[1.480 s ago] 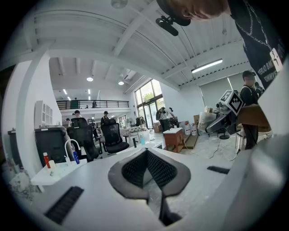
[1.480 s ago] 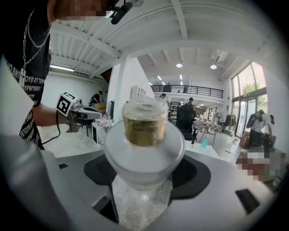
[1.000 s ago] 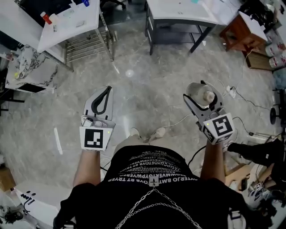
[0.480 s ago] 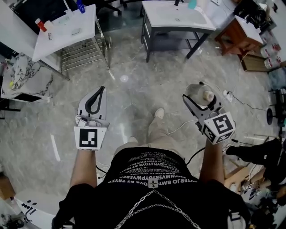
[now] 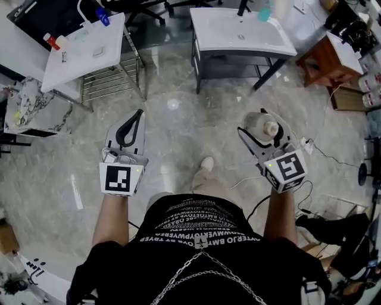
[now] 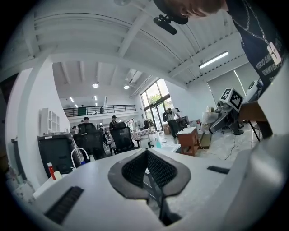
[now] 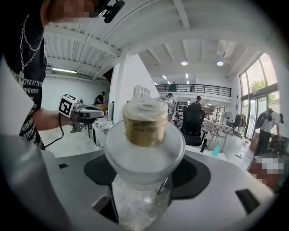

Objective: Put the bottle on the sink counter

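A clear round bottle with a pale cap lies between the jaws of my right gripper, held at waist height over the marble floor. In the right gripper view the bottle fills the middle, cap forward, with the right gripper shut on its body. My left gripper is shut and holds nothing. In its own view the left gripper shows its ribbed pads meeting at the tip. The white sink counter stands ahead, a little right of centre, on dark legs.
A teal bottle stands on the sink counter's far edge. A white table with small bottles and a wire rack under it stands at the left. A wooden stand is at the right. Cables trail on the floor by my right side.
The sink counter and the white table have slid lower in the head view as the person walks toward them. Both grippers keep their pose, and the bottle stays in the right one.
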`<state>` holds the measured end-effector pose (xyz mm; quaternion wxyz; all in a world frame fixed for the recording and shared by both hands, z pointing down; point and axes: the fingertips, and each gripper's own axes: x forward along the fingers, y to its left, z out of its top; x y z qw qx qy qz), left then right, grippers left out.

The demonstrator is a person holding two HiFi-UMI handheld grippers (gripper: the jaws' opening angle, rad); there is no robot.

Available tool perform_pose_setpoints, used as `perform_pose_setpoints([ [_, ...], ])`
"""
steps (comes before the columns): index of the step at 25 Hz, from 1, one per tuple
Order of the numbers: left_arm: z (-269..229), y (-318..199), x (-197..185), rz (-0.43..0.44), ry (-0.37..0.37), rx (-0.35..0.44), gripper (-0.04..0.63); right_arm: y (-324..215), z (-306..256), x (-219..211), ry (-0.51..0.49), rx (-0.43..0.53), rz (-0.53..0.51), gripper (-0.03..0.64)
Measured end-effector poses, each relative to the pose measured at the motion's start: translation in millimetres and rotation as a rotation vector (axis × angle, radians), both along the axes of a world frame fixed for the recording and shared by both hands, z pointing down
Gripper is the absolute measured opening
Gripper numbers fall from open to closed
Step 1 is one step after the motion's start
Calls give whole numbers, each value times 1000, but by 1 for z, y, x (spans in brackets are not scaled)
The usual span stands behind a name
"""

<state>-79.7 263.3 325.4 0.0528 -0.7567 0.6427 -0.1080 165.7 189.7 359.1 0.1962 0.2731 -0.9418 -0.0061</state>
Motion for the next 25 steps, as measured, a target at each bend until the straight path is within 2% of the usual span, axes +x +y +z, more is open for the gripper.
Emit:
perform_pose_setpoints([
  [8, -20, -86, 30, -22, -46, 20, 6, -97, -13, 6, -31, 12, -68, 331],
  [15, -16, -121, 58, -18, -82, 0, 6, -144, -10, 27, -38, 5, -78, 331],
  [17, -15, -123, 60, -25, -75, -5, 6, -149, -9, 29, -47, -4, -76, 331],
  [21, -14, -125, 57, -51, -6, -14, 6, -156, -9, 29, -49, -8, -78, 331],
  [25, -12, -132, 57, -47, -11, -20, 6, -165, -6, 27, -46, -12, -75, 331],
])
